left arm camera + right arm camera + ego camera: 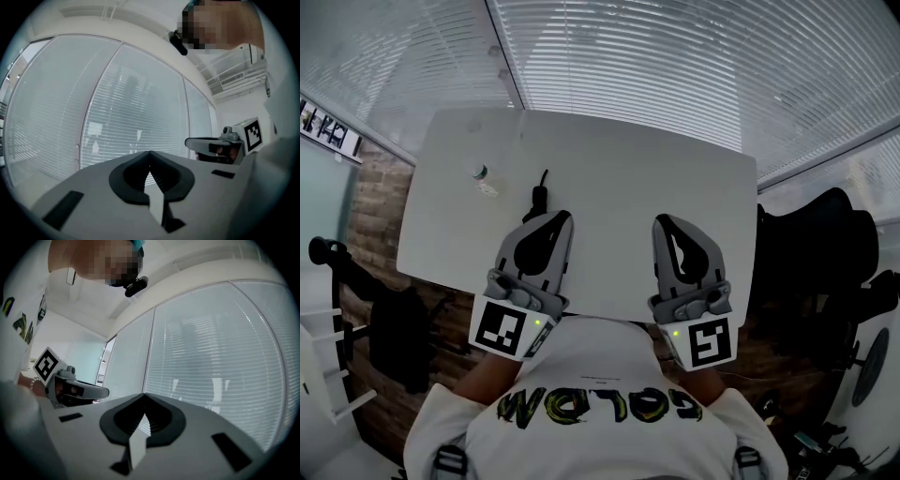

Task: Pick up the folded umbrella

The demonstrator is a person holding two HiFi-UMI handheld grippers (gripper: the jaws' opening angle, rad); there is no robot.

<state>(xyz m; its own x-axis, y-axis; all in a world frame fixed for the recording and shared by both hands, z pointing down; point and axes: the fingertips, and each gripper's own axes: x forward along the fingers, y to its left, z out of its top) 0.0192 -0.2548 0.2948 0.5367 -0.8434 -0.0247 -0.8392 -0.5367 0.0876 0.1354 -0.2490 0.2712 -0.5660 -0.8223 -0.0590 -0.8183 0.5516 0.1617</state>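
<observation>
A slim dark object that looks like the folded umbrella [538,196] lies on the white table [609,169], with a thin strap or handle end pointing away from me. My left gripper [562,218] hovers just on the near side of it with its jaws closed together and nothing between them; its tip partly hides the umbrella's near end. My right gripper [664,221] is level with it further right, also shut and empty. In the left gripper view my left gripper [150,153] points level at window blinds, and in the right gripper view so does my right gripper [143,394]. Neither gripper view shows the umbrella.
A small round item [480,172] and a pale scrap [487,188] lie on the table left of the umbrella. Slatted blinds [675,56] run behind the table. A black chair [825,234] stands at the right, and dark gear [394,328] sits by the brick wall at the left.
</observation>
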